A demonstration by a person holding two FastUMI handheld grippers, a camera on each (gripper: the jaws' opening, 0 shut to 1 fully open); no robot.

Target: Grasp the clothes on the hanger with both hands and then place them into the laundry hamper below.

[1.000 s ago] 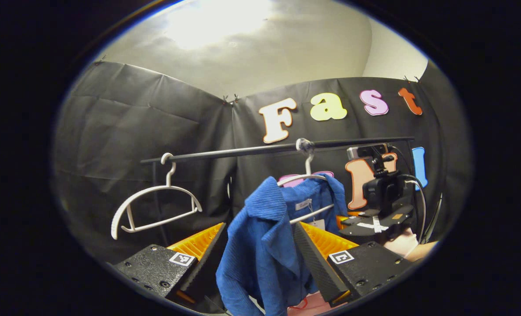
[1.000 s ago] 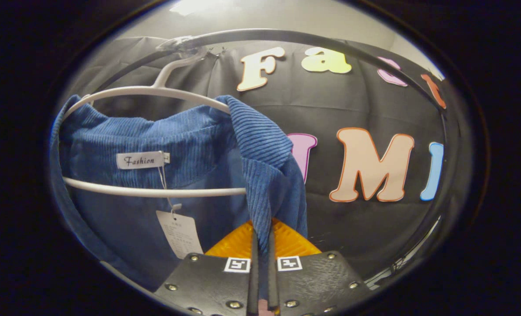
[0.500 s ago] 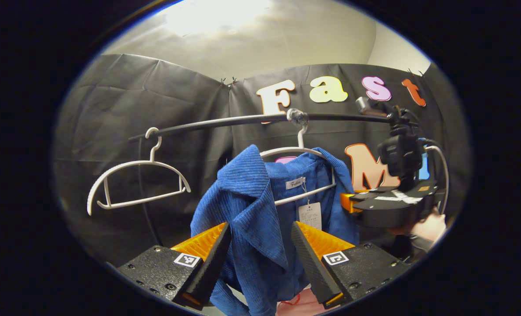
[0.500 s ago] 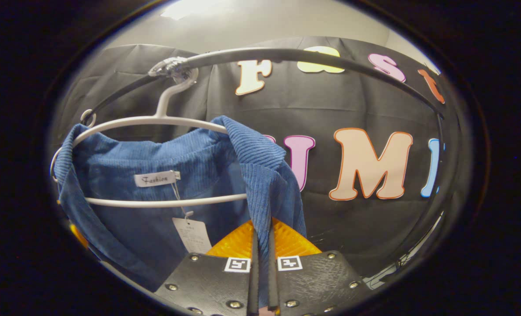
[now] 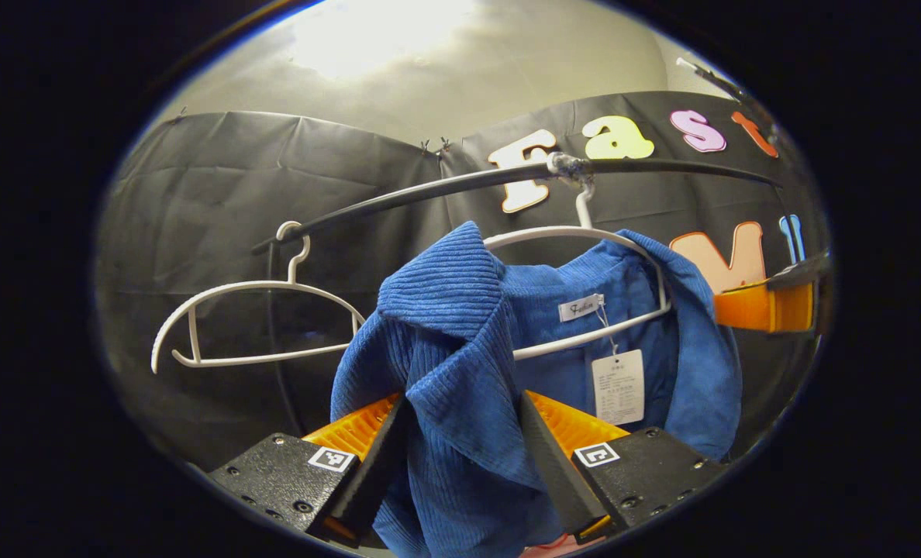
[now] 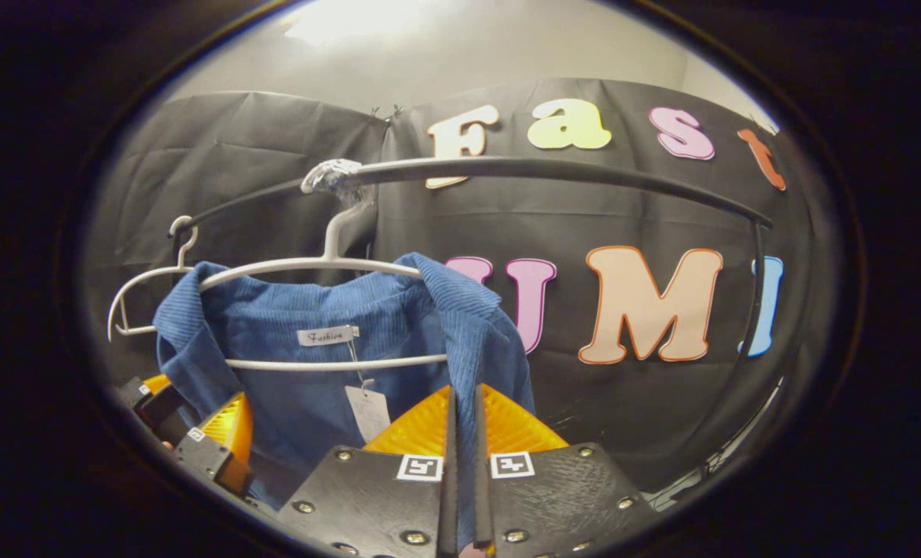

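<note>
Against the booth's black cloth wall [image 5: 220, 201], a dark rail [image 6: 553, 168] runs across the upper part of both views. From it hang two white hangers.

Largest is the blue corduroy jacket [image 5: 460, 364], which hangs on the white hanger [image 5: 584, 232] whose hook is wrapped onto the rail. The jacket is open at the front, its collar draped over the hanger's shoulders, and a white neck label and a paper tag [image 5: 618, 386] on a string show inside it. The laundry hamper cannot be made out.

To the left of the jacket in the left gripper view, a second white hanger [image 5: 251, 322] hangs bare on the same rail, near the jacket's shoulder but apart from it.

The left gripper [image 5: 460, 457] has its fingers spread fairly wide, one on each side of the jacket's left lapel and collar fold. The cloth fills the gap between them, and it cannot be told whether both fingers press on it. In the right gripper view this gripper shows low at the left, beside the jacket's shoulder.

The right gripper [image 6: 460, 434] has its fingers drawn nearly together, with the jacket's right front edge pinched in the thin slot between them. In the left gripper view one of its fingers [image 5: 763, 306] shows at the far right, just beside the jacket's right shoulder.
</note>
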